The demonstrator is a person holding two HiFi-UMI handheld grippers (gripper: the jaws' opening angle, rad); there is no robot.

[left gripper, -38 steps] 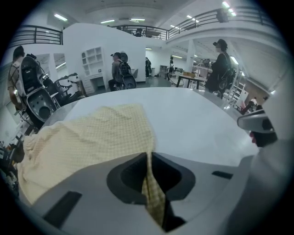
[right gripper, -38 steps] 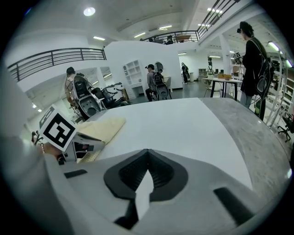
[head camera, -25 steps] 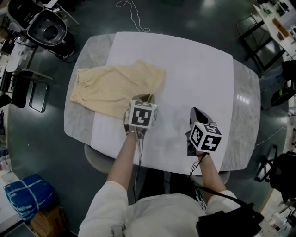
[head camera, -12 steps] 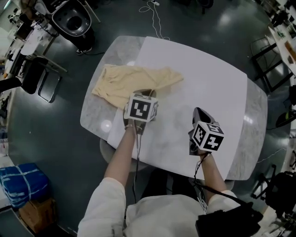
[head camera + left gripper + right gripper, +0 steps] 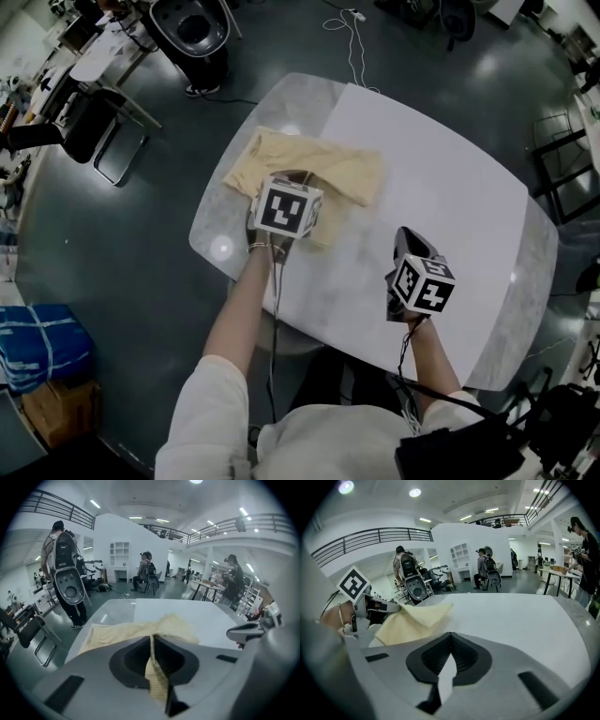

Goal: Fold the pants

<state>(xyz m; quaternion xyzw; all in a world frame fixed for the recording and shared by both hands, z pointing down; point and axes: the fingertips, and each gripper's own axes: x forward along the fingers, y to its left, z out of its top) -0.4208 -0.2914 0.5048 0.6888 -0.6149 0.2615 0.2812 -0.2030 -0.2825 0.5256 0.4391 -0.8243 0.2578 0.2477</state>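
Cream pants (image 5: 352, 169) lie bunched at the far left of the table, half on the marble and half on the white sheet (image 5: 441, 178). My left gripper (image 5: 298, 178) hangs over their near edge, shut on a fold of the cloth. In the left gripper view that fold (image 5: 157, 677) runs up between the jaws, with the rest of the pants (image 5: 117, 632) spread beyond my left gripper (image 5: 152, 638). My right gripper (image 5: 405, 236) hovers over bare sheet to the right, apart from the pants. In its own view my right gripper (image 5: 450, 637) is shut and empty, the pants (image 5: 412, 618) lying to its left.
The rounded marble table (image 5: 214, 246) drops off just left of the pants. A black chair (image 5: 192, 33) and a folding chair (image 5: 103, 141) stand on the floor beyond. A blue bag (image 5: 42, 342) sits at the lower left. People stand in the background (image 5: 61, 559).
My left gripper has lifted its held fold and carried it across the pants, which now look more bunched. The right gripper moved the same way, still empty.
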